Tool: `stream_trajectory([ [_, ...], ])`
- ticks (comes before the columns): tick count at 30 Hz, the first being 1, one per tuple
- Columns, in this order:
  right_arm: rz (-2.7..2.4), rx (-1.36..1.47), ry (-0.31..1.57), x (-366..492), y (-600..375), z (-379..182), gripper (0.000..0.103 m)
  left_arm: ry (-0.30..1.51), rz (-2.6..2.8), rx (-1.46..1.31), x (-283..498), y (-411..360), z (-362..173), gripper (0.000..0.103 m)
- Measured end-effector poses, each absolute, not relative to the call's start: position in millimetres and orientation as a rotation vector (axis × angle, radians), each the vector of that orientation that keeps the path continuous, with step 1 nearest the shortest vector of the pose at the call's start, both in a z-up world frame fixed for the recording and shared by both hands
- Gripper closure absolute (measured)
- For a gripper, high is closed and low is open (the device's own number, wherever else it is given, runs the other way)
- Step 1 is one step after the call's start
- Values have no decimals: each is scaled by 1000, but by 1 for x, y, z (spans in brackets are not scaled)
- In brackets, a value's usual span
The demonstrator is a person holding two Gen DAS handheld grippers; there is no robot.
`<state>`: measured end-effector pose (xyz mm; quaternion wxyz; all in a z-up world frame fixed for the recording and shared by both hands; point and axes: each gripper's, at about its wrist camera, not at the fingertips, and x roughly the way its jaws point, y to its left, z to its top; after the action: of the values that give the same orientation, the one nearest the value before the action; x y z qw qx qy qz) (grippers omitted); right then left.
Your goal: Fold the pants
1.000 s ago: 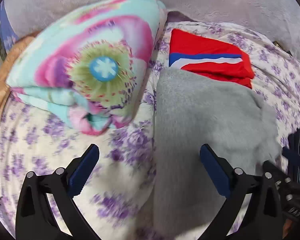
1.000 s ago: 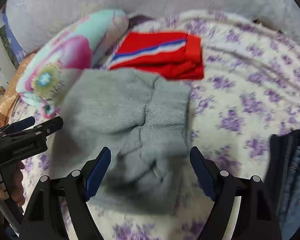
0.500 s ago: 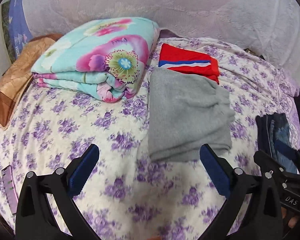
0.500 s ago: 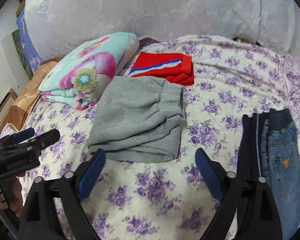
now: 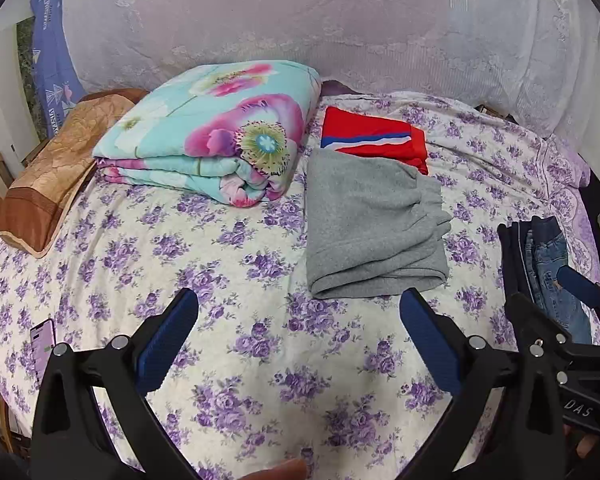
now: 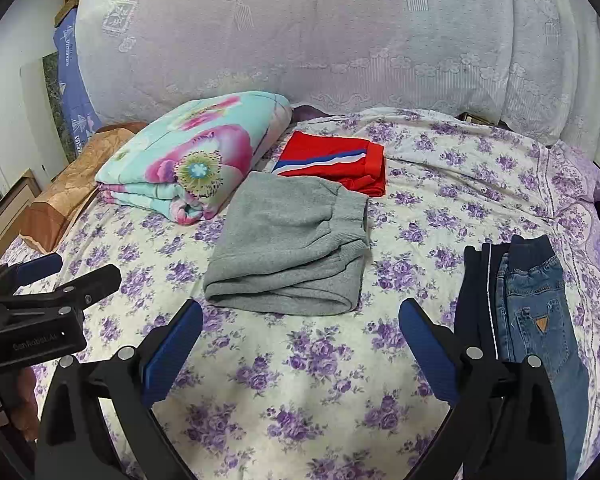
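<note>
Right gripper (image 6: 300, 344) spread wide, nothing between the blue pads, jaws just opened further; left gripper (image 5: 298, 338) equally wide and empty. Both hovering over bare flowered bedspread (image 6: 300, 392), just short of the grey sweatpants (image 6: 288, 244), lying folded in a thick square beside the red shorts (image 6: 340, 160) and the floral quilt (image 6: 192, 160). Soft fleece, light, limp, apt to sag and slide open if lifted by one layer. Probably finished; next candidates the dark trousers (image 6: 476, 300) and jeans (image 6: 536, 300) at right: denim stiffer, heavier. Best pinched at waistband corners, through all layers.
</note>
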<state>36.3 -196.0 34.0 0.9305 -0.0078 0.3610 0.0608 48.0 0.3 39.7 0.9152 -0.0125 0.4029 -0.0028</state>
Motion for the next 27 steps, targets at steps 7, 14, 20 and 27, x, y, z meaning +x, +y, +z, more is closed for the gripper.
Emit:
stream_trajectory([
  [7, 120, -24, 730, 24, -191, 39, 4, 828, -5, -37, 34, 5, 47, 5],
  [14, 122, -29, 740, 18, -187, 37, 4, 826, -2, -34, 26, 8, 47, 5],
  [20, 125, -31, 744, 17, -184, 35, 4, 833, -3, -31, 23, 12, 45, 5],
  [27, 123, -32, 745, 16, -178, 33, 4, 840, -3, -31, 25, 19, 42, 5],
])
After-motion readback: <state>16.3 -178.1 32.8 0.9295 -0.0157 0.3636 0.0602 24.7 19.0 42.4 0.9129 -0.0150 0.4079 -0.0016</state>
